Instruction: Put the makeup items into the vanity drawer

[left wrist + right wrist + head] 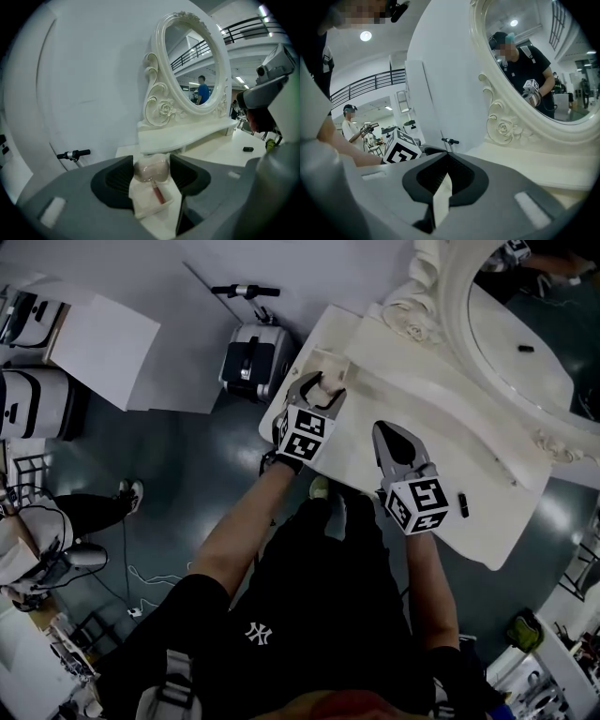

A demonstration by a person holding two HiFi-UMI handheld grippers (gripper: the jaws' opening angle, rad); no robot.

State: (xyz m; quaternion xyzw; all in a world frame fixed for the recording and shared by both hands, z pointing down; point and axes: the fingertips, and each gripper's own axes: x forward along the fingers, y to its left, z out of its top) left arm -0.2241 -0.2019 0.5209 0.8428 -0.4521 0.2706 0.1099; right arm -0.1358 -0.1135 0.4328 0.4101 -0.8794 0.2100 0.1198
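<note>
My left gripper [320, 386] hovers over the small open drawer [330, 362] at the left end of the white vanity [487, 521]. Its jaws are shut on a pale, translucent round makeup item [151, 169], held just above the drawer [140, 202]. A red tube [158, 193] lies in that drawer. My right gripper [382, 430] hangs over the tabletop to the right, shut and empty, its tips meeting [446, 161]. A small black makeup item [462, 505] lies on the table near the right gripper.
The oval mirror [525, 343] in its carved frame stands along the vanity's back. A scooter [251, 343] is parked on the floor left of the vanity. A white box [103, 345] and dark cases [33, 404] stand further left.
</note>
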